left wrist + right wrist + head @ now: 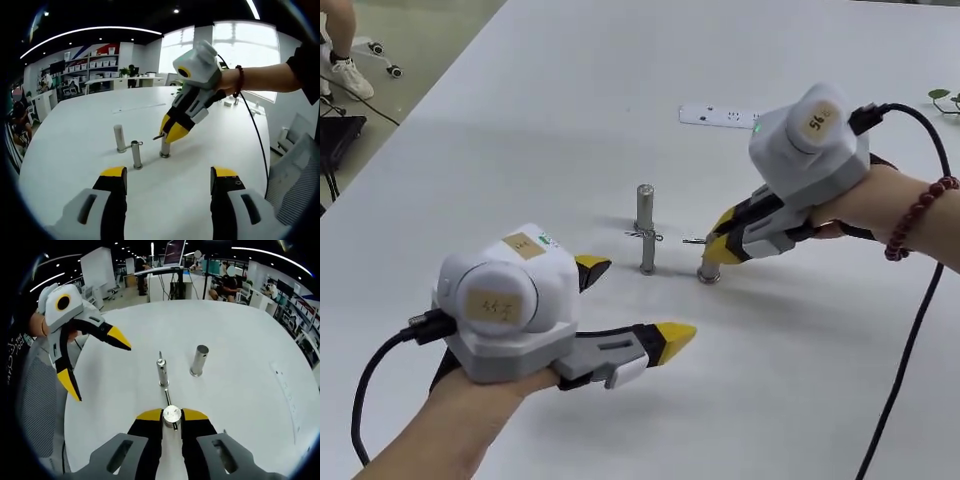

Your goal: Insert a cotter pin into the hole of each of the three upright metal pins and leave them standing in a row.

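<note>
- While the left tongs point(632, 300) hang wide open and hold nothing, low over the near part of the white desk point(520, 130), the right tongs point(718, 250) are drawn in to a narrow gap at the top of the nearest metal pin point(708, 272).
- Between the right tongs' yellow tips sits a thin cotter pin point(695, 241). Its free end sticks out sideways from the tips, level with the top of the nearest metal pin.
- From the right gripper view, the round top of that pin shows between the two jaws, and the cotter pin runs as a thin line across it. Whether the cotter pin is already in the hole cannot be told.
- All three metal pins stand upright on the desk in a loose row.
- The middle metal pin point(136, 155) stands just beside the nearest one, and a second cotter pin point(137, 143) sits through its upper end.
- The far metal pin point(119, 137) stands beyond the middle one, with a plain top.
- From the head view, the middle and far pins line up one behind the other, left of the right tongs.
- The left tongs point toward the row but are well apart from it and touch none of the pins.
- A white power strip point(718, 117) lies flat on the desk farther back, behind the pins.
- A dark red bead bracelet point(917, 215) circles the wrist of the hand that holds the right tongs, and a black cable runs from each gripper.
</note>
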{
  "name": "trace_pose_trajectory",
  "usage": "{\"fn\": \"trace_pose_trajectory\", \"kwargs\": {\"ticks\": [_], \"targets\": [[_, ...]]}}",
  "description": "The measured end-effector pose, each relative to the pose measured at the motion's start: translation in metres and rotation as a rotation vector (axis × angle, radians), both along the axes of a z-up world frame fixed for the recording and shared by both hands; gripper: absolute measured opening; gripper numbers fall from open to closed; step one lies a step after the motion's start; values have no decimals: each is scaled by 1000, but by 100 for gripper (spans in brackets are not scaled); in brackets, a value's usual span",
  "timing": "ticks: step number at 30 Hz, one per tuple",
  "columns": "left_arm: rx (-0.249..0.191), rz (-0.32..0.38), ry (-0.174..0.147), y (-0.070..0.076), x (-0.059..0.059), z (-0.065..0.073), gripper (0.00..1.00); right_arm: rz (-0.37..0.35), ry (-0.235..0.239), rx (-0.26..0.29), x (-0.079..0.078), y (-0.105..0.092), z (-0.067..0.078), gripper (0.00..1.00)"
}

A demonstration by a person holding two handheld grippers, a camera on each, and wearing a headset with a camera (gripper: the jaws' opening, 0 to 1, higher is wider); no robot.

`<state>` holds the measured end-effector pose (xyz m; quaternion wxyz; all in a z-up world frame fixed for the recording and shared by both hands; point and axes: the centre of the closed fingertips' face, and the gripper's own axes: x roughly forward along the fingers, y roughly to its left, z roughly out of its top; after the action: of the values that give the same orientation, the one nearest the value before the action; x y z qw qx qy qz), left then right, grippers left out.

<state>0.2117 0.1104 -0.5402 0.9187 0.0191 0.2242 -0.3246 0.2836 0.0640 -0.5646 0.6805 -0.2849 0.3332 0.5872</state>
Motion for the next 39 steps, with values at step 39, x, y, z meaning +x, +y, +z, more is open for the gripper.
{"fn": "trace_pose_trajectory", "kwargs": {"ticks": [39], "targets": [[4, -7, 13, 0, -1, -3, 64, -95, 57, 105, 3, 3, 8, 19]]}}
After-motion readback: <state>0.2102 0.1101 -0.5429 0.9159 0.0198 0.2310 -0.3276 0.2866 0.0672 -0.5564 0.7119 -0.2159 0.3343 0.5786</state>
